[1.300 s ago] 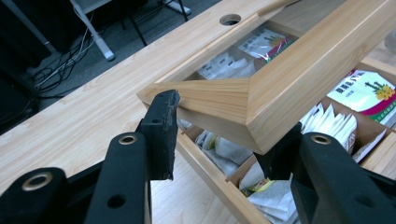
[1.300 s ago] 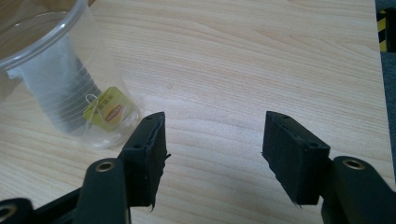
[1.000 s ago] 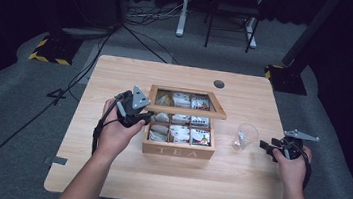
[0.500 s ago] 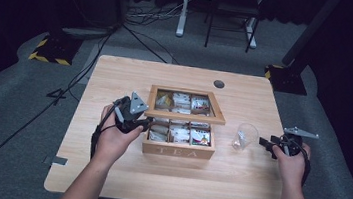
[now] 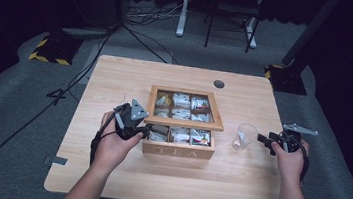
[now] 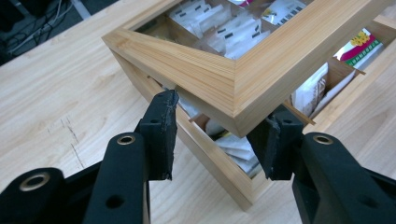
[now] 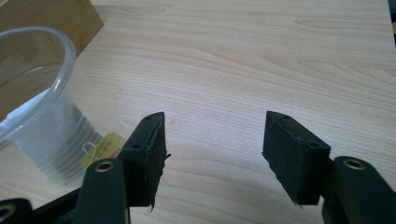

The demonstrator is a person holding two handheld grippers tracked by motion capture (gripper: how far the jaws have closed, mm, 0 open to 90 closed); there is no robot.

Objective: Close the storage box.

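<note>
Left tool [image 6: 215, 135] wide around lid [image 6: 233, 77] corner, right tool [image 7: 212, 158] wide beside cup [image 7: 37, 102]

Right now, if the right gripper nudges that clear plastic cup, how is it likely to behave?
The clear plastic cup looks thin-walled and nearly empty, so it is probably light and would slide or tip easily. Its ribbed, tapered wall suggests it may flex if squeezed. The right gripper is open beside it, not touching.

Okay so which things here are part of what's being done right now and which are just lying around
In use:
- wooden tea box
- its windowed lid, corner between the left hand-held gripper jaws
- tea bags
- clear plastic cup, near the open right hand-held gripper

Lying about:
- floor cables
- chair
</note>
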